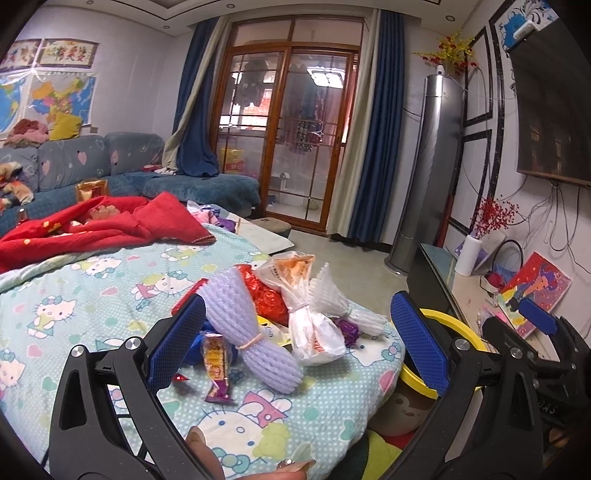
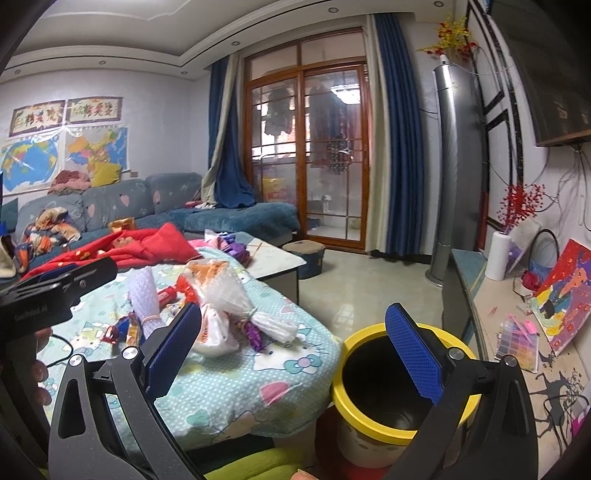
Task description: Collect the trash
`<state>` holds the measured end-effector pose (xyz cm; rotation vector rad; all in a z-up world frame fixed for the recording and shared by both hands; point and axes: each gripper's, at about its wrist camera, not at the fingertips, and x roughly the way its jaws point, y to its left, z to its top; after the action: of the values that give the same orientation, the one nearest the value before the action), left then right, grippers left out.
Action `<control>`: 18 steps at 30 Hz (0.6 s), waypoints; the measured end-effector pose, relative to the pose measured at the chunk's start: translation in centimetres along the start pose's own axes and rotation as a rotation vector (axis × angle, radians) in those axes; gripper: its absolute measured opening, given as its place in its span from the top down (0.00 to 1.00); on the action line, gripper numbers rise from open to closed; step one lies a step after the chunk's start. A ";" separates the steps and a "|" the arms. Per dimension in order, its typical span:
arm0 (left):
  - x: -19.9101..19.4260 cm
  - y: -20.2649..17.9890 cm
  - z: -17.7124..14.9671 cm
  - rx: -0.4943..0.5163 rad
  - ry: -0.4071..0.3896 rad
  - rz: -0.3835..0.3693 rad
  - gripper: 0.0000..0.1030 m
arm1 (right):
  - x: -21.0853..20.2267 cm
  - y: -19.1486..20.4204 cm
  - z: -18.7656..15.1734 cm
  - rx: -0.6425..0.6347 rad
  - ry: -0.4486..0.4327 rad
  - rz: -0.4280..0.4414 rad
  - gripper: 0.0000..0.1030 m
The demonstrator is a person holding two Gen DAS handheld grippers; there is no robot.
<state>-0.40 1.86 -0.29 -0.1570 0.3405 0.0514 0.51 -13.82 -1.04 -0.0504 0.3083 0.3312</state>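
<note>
Blue left gripper (image 1: 299, 339) is gaping wide, empty, around the purple foam sleeve (image 1: 255, 332), lying lengthwise between its jaws; right gripper (image 2: 293, 354) is hanging apart, empty, bin (image 2: 391, 384) directly ahead.

Straight ahead of the tool, a wood-framed glass sliding door (image 2: 308, 147) is flanked by blue curtains (image 2: 400, 140). To the left of the tool, a blue sofa (image 2: 122, 206) is set against a pale wall on which maps (image 2: 66, 155) and framed embroideries (image 2: 66, 114) are hung. A grey tower air conditioner (image 2: 452, 166) is stood to the right of the door, and a television (image 1: 554, 110) is mounted on the right-hand wall above a low cabinet (image 2: 491, 302). The floor (image 2: 369, 280) is laid with pale glossy tiles. Recessed spotlights (image 2: 332, 10) are fitted in the stepped white ceiling.
</note>
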 end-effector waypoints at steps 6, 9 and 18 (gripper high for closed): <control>0.2 1.5 0.4 -0.029 0.007 0.031 0.10 | 1.5 1.7 0.1 -0.034 0.045 0.073 0.06; 0.2 2.4 0.5 -0.046 0.004 0.045 0.10 | 2.3 2.6 -0.1 -0.049 0.071 0.107 0.06; 1.3 5.3 0.9 -0.093 0.048 0.093 0.10 | 4.7 3.0 0.2 -0.070 0.111 0.137 0.06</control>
<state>0.66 7.28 -0.68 -0.2347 0.3936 0.1562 3.82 -9.49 -2.31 -0.1171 0.4114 0.4765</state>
